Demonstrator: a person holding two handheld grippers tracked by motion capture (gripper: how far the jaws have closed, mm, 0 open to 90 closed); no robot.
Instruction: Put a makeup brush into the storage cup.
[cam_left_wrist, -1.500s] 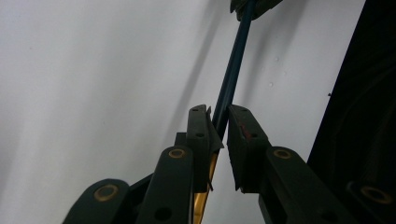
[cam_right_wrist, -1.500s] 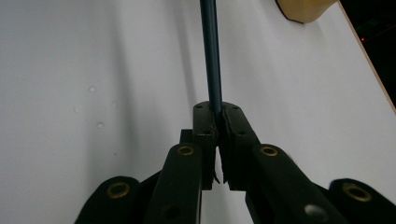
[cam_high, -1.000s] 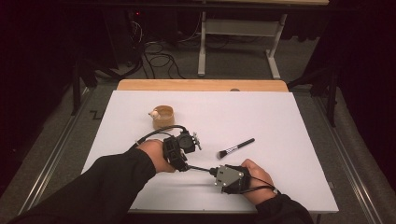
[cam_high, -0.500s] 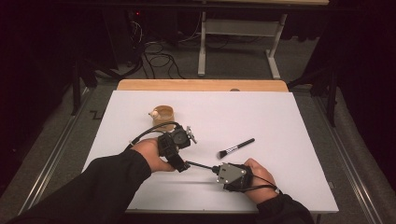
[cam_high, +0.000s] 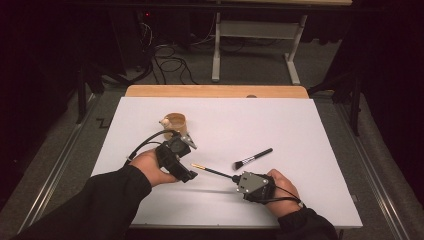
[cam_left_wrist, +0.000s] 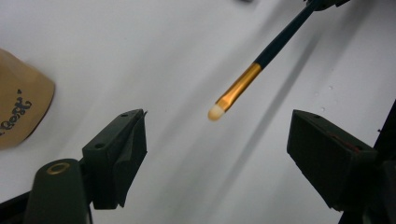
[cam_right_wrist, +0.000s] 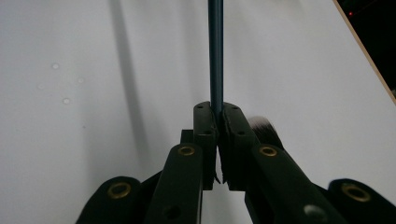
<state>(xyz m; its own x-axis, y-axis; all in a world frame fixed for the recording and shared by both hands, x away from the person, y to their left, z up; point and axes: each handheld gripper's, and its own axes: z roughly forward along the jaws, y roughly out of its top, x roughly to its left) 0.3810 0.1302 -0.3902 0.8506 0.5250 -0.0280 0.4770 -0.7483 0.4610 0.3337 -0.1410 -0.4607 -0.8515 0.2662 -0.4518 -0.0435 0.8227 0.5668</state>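
A thin blue brush (cam_high: 212, 171) with a gold ferrule and a pale tip is pinched at its handle end by the right claw (cam_high: 235, 178), whose jaws are pressed together on the shaft, as is seen plainly in the right gripper view (cam_right_wrist: 215, 70). The brush is held nearly level above the white tabletop (cam_high: 300, 130), its tip pointed toward the left claw (cam_high: 187, 142); held this way, the bristle end is offered outward while the handle stays secured.

The left claw's jaws stand spread and have just been opening. In the left gripper view the brush tip (cam_left_wrist: 233, 95) hangs ahead of and between the two pads (cam_left_wrist: 133, 147), touched by neither. The release appears to have been made so that the brush is carried by the right claw alone.

Beyond the left claw, farther up the tabletop, a small tan cup (cam_high: 174, 120) stands upright; it is probably the holder meant for the brushes, kept near for that reason. To the right of the thin brush's tip, apart from it, a second, thicker brush (cam_high: 252, 158) with dark bristles lies flat on the tabletop, untouched, presumably awaiting its own turn.
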